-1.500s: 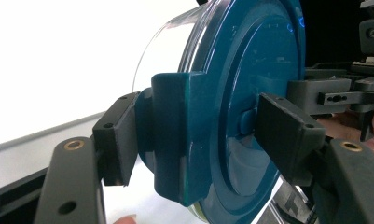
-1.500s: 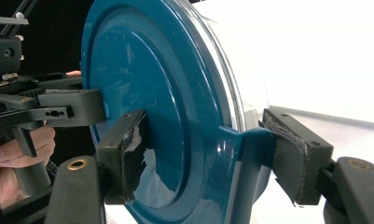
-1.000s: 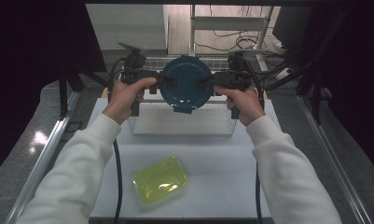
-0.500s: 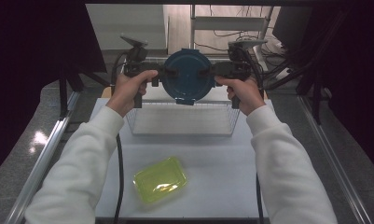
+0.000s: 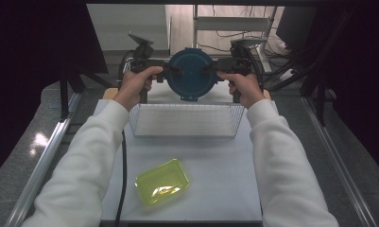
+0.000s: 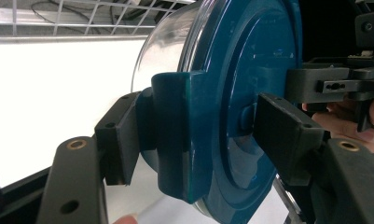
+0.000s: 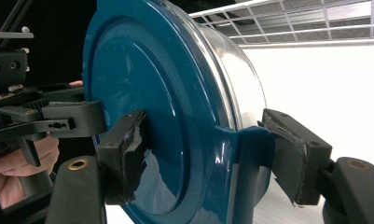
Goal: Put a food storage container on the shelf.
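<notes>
Dark blue lid (image 5: 190,74), yellow-green tray (image 5: 162,181), white mesh basket (image 5: 185,133).

The person wears a white long-sleeved top; both sleeves (image 5: 83,165) are loose and softly creased, ending in ribbed cuffs at the wrists. Each hand carries a black hand-held gripper: the left hand-held gripper (image 5: 166,73) and the right hand-held gripper (image 5: 214,73) have boxy matt bodies with a grey three-cornered plate (image 5: 140,39) on top. A black cable (image 5: 123,161) trails beside the left sleeve. In the left gripper view the fingers (image 6: 121,140) are blocky black pads on arms with brass-ringed screw holes. In the right gripper view the pads (image 7: 128,154) are worn, with torn, ragged black facing.
</notes>
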